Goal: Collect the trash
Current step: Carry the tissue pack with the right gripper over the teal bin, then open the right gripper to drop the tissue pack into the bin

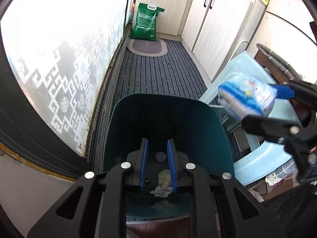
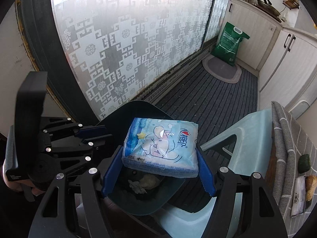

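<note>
A dark teal bin [image 1: 168, 119] stands on the floor with crumpled tissues [image 1: 163, 180] at its bottom. My left gripper [image 1: 157, 165] hovers over the bin mouth, fingers slightly apart and empty. My right gripper [image 2: 158, 170] is shut on a blue tissue pack [image 2: 161, 148] and holds it above the bin [image 2: 138, 204]. In the left wrist view the pack [image 1: 247, 97] and right gripper [image 1: 267, 103] sit at the right, beside the bin. The left gripper [image 2: 99, 134] shows at the left of the right wrist view.
A pale blue plastic stool [image 1: 255, 158] stands right of the bin. A striped grey carpet [image 1: 158, 73] runs to a green sack [image 1: 145, 21] and an oval mat [image 1: 147, 47]. Frosted glass door [image 2: 128, 49] at left, white cabinets [image 1: 218, 23] at right.
</note>
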Demonstrator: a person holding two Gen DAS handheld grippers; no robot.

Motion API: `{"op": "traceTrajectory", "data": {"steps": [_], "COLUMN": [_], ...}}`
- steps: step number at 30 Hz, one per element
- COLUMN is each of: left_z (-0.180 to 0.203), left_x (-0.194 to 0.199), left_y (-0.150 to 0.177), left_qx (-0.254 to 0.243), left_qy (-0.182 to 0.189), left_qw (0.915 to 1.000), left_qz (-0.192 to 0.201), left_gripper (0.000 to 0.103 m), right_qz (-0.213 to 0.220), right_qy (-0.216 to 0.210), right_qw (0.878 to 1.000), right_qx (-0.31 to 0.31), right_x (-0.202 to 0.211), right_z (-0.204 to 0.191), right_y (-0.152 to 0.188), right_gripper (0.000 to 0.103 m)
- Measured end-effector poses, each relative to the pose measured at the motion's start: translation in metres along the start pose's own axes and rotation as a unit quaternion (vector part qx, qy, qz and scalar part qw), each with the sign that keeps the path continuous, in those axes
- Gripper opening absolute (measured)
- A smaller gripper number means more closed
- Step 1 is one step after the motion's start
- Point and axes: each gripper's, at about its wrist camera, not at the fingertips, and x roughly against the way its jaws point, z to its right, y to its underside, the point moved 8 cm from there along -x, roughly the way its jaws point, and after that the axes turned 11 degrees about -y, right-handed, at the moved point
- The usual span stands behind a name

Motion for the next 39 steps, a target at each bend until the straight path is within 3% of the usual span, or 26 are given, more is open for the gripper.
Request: {"op": "traceTrajectory", "data": {"steps": [7,15,25,30,36,39], "left_z": [-0.008,-0.006,0.002,0.0,-0.001,-0.002], "left_x": [0.047,0.101,0.138,0.15,0.149,0.15], "left_y": [-0.026,-0.049,-0.062,-0.066,-0.066,-0.068], "left_qx": [0.021,0.035,0.036,0.045,0.05,0.054], "left_qy": [0.008,0.035,0.053,0.069,0.068,0.067], "left_qw": [0.9975,0.989,0.9796,0.9733,0.9732,0.9723], "left_qz": [0.066,0.139,0.191,0.214,0.214,0.217], "left_gripper": [0.017,0.017,0.017,0.017,0.017,0.017], "right_qz": [-0.025,-0.066,-0.118,-0.143,-0.132,-0.122], "right_qy": [-0.01,-0.017,-0.018,-0.033,-0.033,-0.036], "right_qw": [1.0,0.998,0.993,0.989,0.99,0.992], "right_qx": [-0.001,-0.001,-0.007,-0.02,-0.023,-0.02], "right_x": [-0.026,-0.062,-0.099,-0.114,-0.111,-0.105], "right_z": [-0.01,-0.017,-0.014,-0.016,-0.014,-0.015], "right_y": [0.007,0.027,0.053,0.065,0.064,0.062], "right_gripper": [0.07,0.071,0.071,0.078,0.079,0.07]}}
